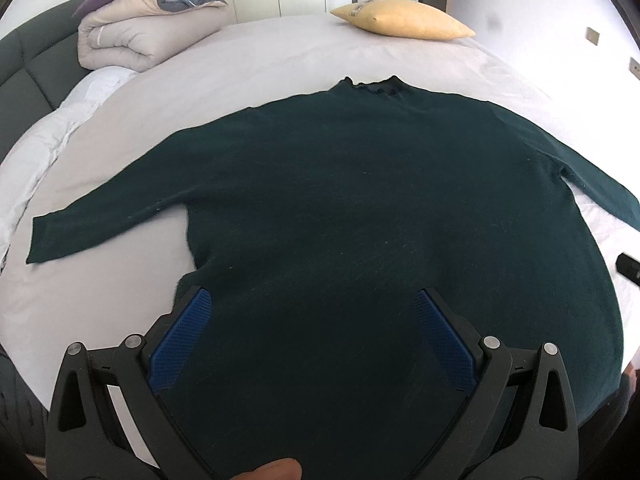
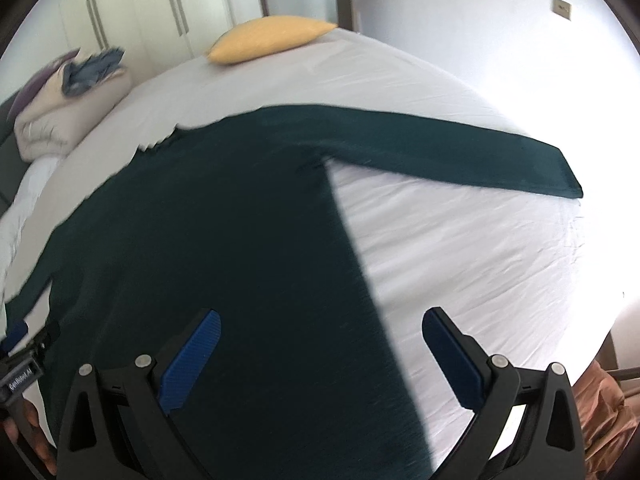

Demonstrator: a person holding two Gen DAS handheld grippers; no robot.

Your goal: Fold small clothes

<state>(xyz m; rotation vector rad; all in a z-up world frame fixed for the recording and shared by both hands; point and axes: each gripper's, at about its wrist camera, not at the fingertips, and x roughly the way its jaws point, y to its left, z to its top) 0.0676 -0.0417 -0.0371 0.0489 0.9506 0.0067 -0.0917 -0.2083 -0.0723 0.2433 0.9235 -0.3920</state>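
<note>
A dark green long-sleeved sweater [image 1: 360,208] lies flat on the white bed sheet [image 1: 280,52], collar away from me, both sleeves spread out. My left gripper [image 1: 312,300] is open and empty, hovering over the sweater's lower left part near the hem. My right gripper [image 2: 322,320] is open and empty over the sweater's [image 2: 208,220] right side edge, one finger above the fabric and one above the sheet [image 2: 460,248]. The right sleeve [image 2: 460,152] stretches out to the right. The left gripper [image 2: 20,344] shows at the far left of the right wrist view.
A yellow pillow [image 1: 404,20] lies at the far side of the bed. A rolled duvet with a blue cloth on it [image 1: 148,28] sits at the far left by the dark headboard [image 1: 28,64]. A small black object [image 1: 628,266] lies at the right edge.
</note>
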